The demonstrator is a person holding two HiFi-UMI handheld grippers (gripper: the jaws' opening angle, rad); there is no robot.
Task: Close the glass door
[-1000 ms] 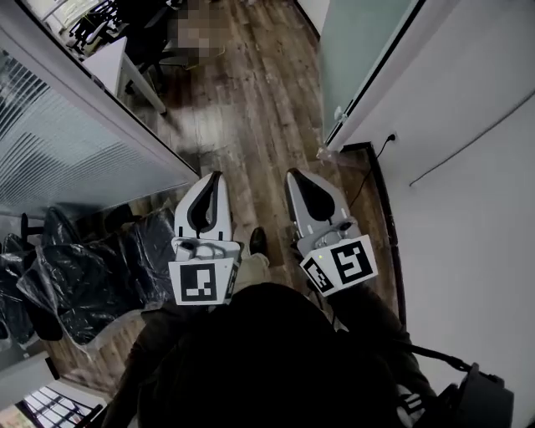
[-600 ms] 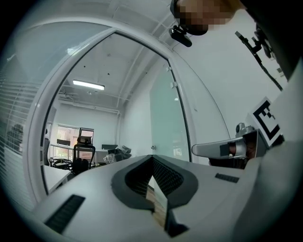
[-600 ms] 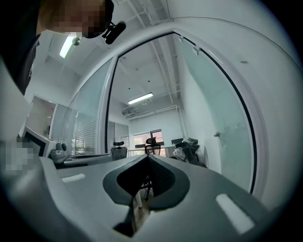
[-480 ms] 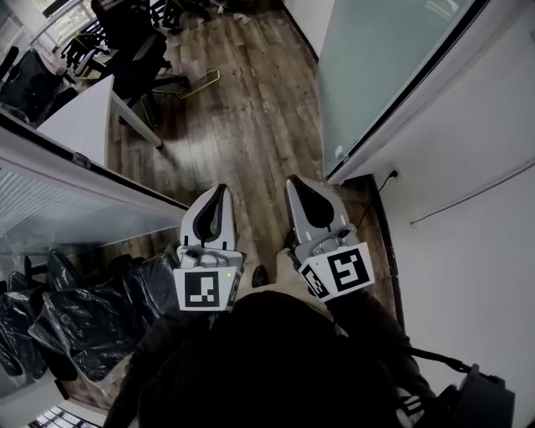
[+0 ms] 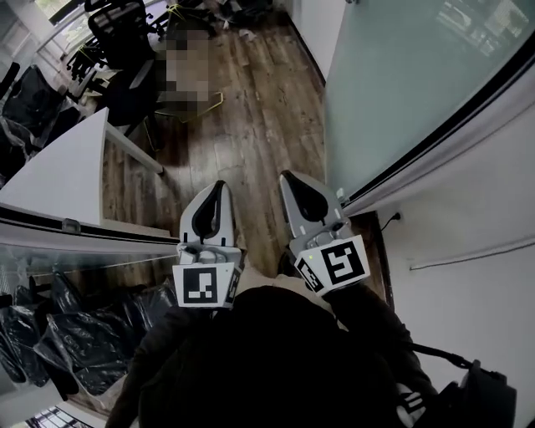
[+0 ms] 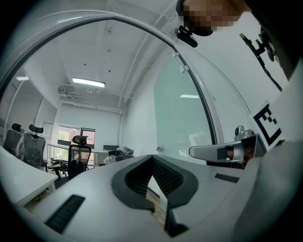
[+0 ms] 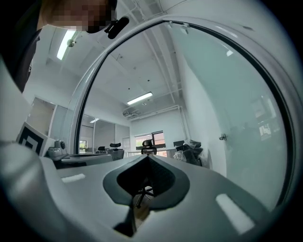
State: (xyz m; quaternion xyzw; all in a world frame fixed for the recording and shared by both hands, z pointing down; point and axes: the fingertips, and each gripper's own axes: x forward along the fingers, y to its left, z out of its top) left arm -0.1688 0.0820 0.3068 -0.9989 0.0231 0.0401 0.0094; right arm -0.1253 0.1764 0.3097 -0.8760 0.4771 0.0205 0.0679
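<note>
The glass door (image 5: 401, 92) is a frosted green pane with a dark frame, standing along my right side in the head view. It also fills the right of the right gripper view as the same pane (image 7: 236, 108), with a small metal fitting (image 7: 221, 137) on it, and stands further off as the pane (image 6: 182, 123) in the left gripper view. My left gripper (image 5: 219, 185) and right gripper (image 5: 288, 177) are held side by side over the wooden floor (image 5: 251, 109), both shut and empty. Neither touches the door. Seen along their own jaws, the left gripper (image 6: 152, 157) and the right gripper (image 7: 147, 157) have their tips together.
A white desk (image 5: 58, 180) lies to the left, beyond a glass partition's top rail (image 5: 92, 234). Plastic-wrapped black chairs (image 5: 50, 343) stand behind that partition. Office chairs (image 5: 125, 25) crowd the far end of the room. A white wall (image 5: 468, 276) with a cable is on my right.
The view has advanced along the floor: the glass door on the right looms larger and the left partition has slid back. Both grippers stay shut, side by side.
</note>
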